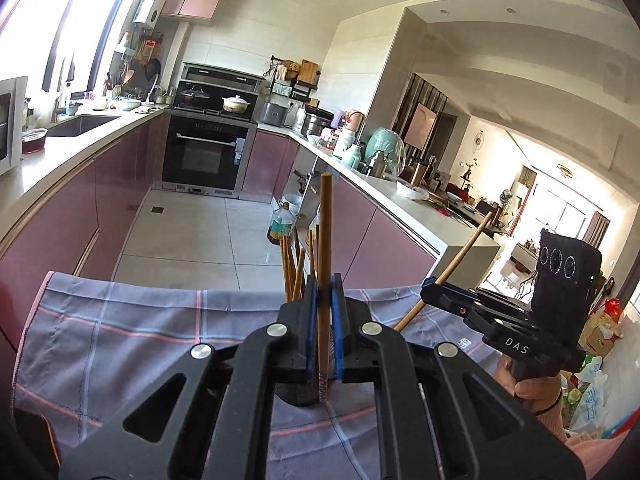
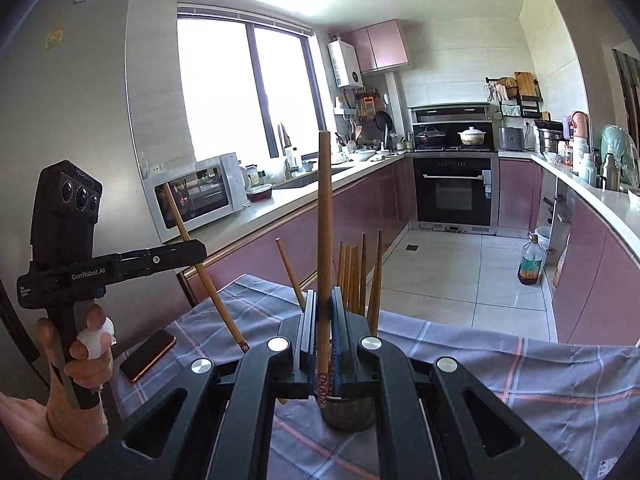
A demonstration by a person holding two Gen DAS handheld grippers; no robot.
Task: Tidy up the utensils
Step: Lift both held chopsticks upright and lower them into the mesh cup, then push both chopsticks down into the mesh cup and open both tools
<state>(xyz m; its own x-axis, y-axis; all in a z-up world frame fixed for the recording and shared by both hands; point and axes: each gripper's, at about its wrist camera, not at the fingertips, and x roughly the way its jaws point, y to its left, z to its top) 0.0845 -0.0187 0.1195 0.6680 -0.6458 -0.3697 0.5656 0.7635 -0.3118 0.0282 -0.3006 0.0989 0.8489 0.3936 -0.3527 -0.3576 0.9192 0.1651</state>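
Both grippers hold one wooden chopstick each above a small dark holder cup (image 2: 347,414) on a grey checked cloth. My left gripper (image 1: 324,292) is shut on an upright chopstick (image 1: 324,240); it also shows in the right wrist view (image 2: 192,250), its chopstick (image 2: 200,268) slanted. My right gripper (image 2: 324,308) is shut on an upright chopstick (image 2: 324,220); it shows in the left wrist view (image 1: 430,286) with its chopstick (image 1: 460,256) slanted. Several more chopsticks (image 2: 356,276) stand in the cup, seen also in the left wrist view (image 1: 294,264).
A phone (image 2: 148,354) lies on the cloth (image 2: 520,380) at the left. A fridge (image 2: 80,120) stands close on the left. Pink kitchen counters (image 1: 60,168) run both sides of a tiled floor. An oil bottle (image 2: 531,262) stands on the floor.
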